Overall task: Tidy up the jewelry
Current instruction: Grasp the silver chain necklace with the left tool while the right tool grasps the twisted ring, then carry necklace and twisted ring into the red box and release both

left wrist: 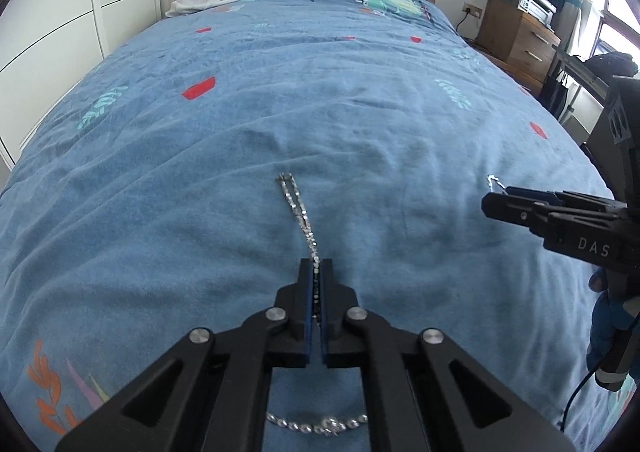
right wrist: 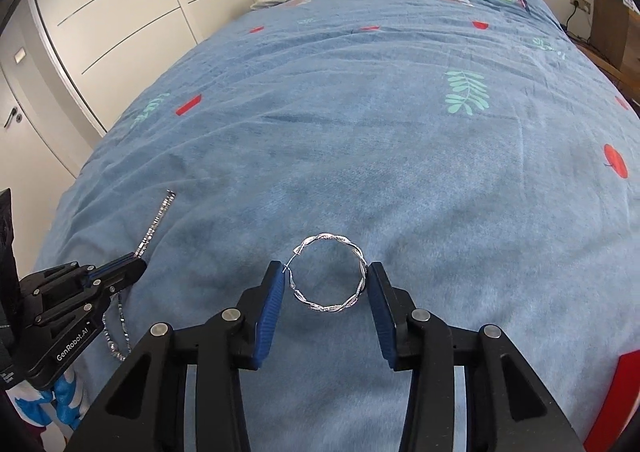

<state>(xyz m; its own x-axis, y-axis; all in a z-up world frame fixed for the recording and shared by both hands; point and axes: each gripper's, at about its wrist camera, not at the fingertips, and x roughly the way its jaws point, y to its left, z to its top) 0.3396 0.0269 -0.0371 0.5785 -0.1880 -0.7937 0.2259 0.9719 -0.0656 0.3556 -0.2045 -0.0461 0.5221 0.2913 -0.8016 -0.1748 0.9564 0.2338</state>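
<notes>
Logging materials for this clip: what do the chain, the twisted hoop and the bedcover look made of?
Chain: silvery metal, probably faceted links, since it sparkles. Twisted hoop: bright polished metal wire, braided strands glinting. Bedcover: soft blue printed fabric, matte nap and creases.

Black left claw [left wrist: 316, 272], blue pads [right wrist: 272, 300], silver screws, "GenRobot.AI" lettering

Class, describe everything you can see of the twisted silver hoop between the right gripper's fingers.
The hoop is a thin, shiny silver-looking ring of twisted strands, with a fine wire end poking out at its upper left. It lies on the blue bedspread, framed by the right gripper, whose blue-padded fingers touch or nearly touch its sides.
</notes>
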